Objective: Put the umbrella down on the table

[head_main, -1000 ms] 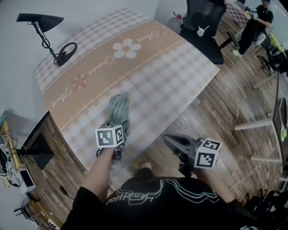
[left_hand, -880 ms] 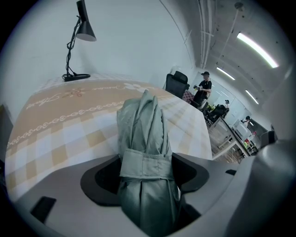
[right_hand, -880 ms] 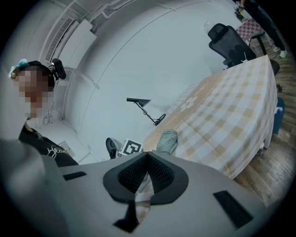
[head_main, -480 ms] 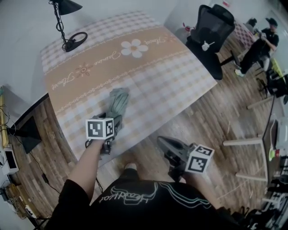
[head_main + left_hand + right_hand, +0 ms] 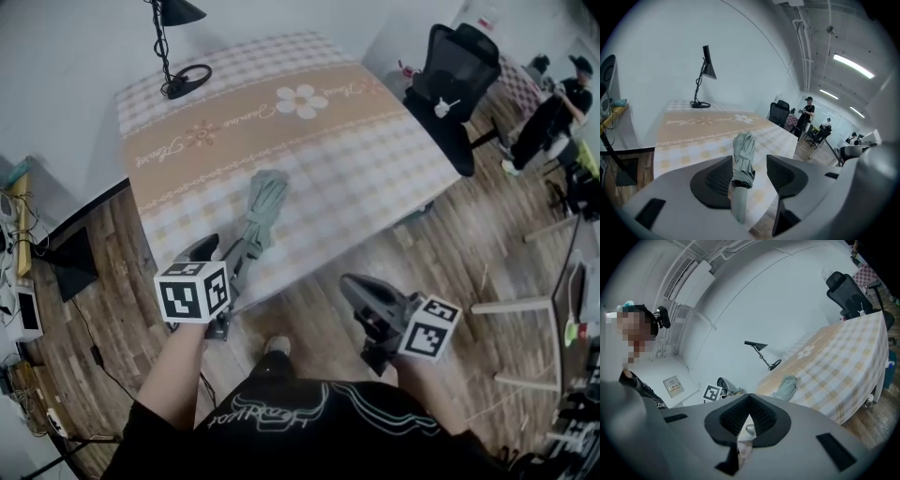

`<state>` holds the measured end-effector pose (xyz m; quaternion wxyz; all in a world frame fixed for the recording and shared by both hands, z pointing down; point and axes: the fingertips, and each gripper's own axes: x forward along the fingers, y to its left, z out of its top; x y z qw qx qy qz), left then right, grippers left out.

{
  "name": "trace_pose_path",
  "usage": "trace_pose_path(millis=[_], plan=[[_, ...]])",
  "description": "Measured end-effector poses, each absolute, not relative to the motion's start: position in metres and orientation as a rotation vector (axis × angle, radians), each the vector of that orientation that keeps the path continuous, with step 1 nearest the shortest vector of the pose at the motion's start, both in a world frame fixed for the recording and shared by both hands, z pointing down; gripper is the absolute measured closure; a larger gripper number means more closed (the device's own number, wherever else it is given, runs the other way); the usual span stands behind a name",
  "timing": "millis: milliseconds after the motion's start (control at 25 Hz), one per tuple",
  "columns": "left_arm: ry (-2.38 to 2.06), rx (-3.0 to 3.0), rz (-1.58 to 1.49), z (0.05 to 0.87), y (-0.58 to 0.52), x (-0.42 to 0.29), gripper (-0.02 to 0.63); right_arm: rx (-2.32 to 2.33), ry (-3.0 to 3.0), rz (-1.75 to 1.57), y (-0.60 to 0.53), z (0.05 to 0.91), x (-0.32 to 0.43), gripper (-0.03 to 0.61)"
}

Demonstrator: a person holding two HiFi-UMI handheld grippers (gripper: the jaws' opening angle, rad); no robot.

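Note:
The folded grey-green umbrella (image 5: 262,208) lies on the checked tablecloth of the table (image 5: 375,150), its handle pointing at the near edge. My left gripper (image 5: 217,281) hovers over that edge. In the left gripper view the umbrella (image 5: 743,154) shows in the gap of the left gripper (image 5: 749,159), handle end close to the left pad. The jaws are closing, and a gap still shows on the right side. My right gripper (image 5: 361,295) hangs over the floor in front of the table, shut and empty; the right gripper (image 5: 749,401) has its pads meeting at the tip.
A black desk lamp (image 5: 173,56) stands at the table's far left corner. A black office chair (image 5: 450,80) sits at the right end, with a person (image 5: 553,112) beyond it. Low furniture with cables (image 5: 23,300) lines the left wall. Wooden floor surrounds the table.
My left gripper has drawn back toward me and risen off the umbrella's handle. The umbrella stays flat on the table. The right gripper has shifted a little.

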<state>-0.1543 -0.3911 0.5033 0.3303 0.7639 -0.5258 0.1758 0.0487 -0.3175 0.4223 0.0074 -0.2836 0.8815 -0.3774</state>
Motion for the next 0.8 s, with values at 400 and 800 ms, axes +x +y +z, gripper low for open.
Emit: trace_pose_path(millis=[400, 800], plan=[[-1.110, 2.179, 0.113, 0.418, -0.275, -0.102, 0.478, -0.739, 2.807, -1.079, -0.247, 0.386, 0.025, 0.566], [-0.887, 2.270, -0.150, 0.361, -0.160, -0.060, 0.615, -0.541, 2.839, -0.927, -0.152, 0.341, 0.026, 0.566]])
